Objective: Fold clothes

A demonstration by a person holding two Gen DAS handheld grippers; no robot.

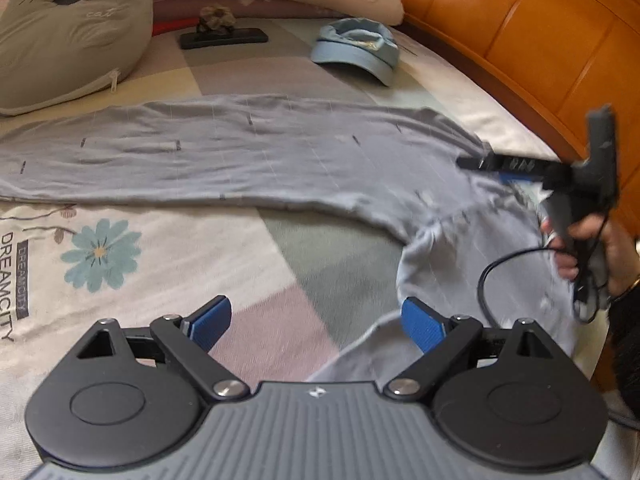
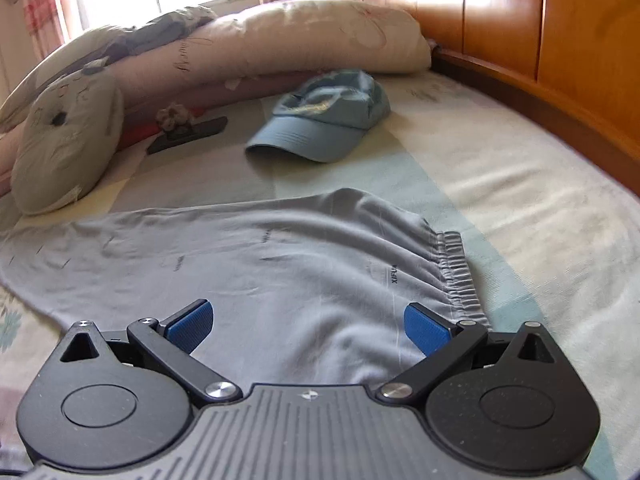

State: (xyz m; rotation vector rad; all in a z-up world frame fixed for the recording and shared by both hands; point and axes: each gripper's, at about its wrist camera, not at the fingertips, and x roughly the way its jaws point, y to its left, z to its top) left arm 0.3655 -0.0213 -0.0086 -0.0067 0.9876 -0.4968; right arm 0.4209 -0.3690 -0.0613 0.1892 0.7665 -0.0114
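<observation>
Grey trousers [image 1: 280, 152] lie on the bed, one leg stretched out to the left and the other [image 1: 436, 256] bent back toward me. In the right wrist view their gathered waistband [image 2: 456, 272] lies at the right. My left gripper [image 1: 318, 324] is open over the patterned sheet, its right pad [image 1: 424, 328] at the edge of the near leg. My right gripper [image 2: 308, 328] is open low over the seat of the trousers, with nothing between its fingers. The left wrist view shows the right gripper [image 1: 480, 164] side-on over the waist end, held by a hand [image 1: 580, 248].
A light blue cap [image 1: 356, 50] [image 2: 324, 120] lies beyond the trousers. At the back are a grey pillow [image 1: 68, 36], a rolled quilt [image 2: 300, 40] and a flat black object [image 1: 224, 38]. The wooden headboard [image 1: 520, 40] curves along the right. A black cable [image 1: 486, 280] loops by the hand.
</observation>
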